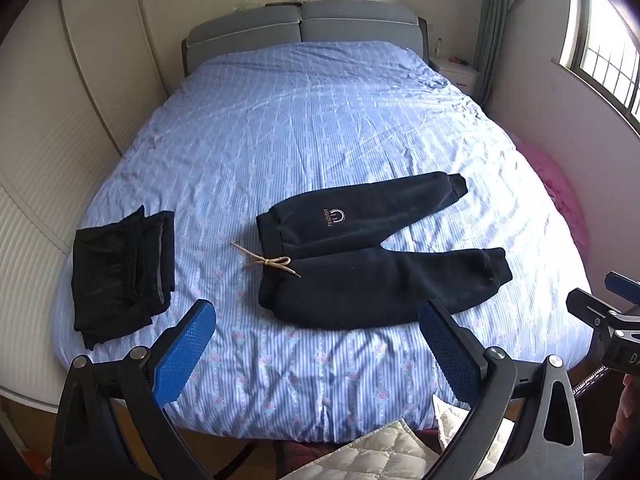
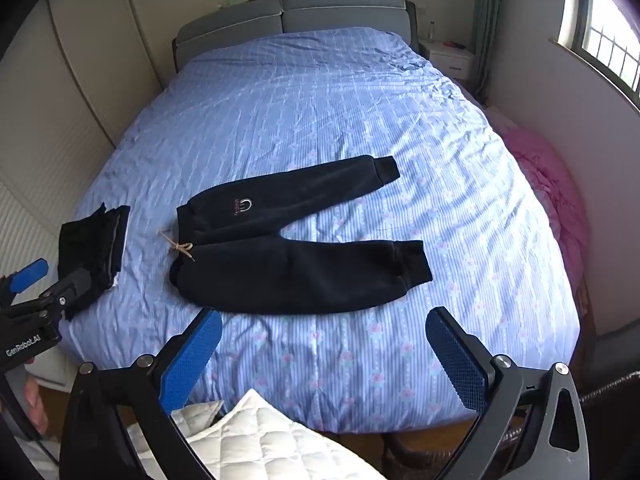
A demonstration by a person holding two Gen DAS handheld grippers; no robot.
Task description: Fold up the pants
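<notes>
Dark navy pants (image 1: pixel 360 276) lie flat and spread on the blue bedsheet (image 1: pixel 304 128), waistband to the left with a tan drawstring (image 1: pixel 266 261), legs pointing right. They also show in the right wrist view (image 2: pixel 296 268). My left gripper (image 1: pixel 316 320) is open and empty, held above the bed's near edge, short of the pants. My right gripper (image 2: pixel 324 328) is open and empty, also just short of the pants. The right gripper shows at the right edge of the left wrist view (image 1: pixel 612 308), and the left gripper at the left edge of the right wrist view (image 2: pixel 36 292).
A stack of folded dark clothes (image 1: pixel 120 272) lies at the bed's left near corner. A grey headboard (image 1: pixel 304 24) stands at the far end. A white quilted cloth (image 2: pixel 256 440) lies below the near edge. Pink fabric (image 2: pixel 556 200) sits right of the bed, a wardrobe (image 1: pixel 52 128) to the left.
</notes>
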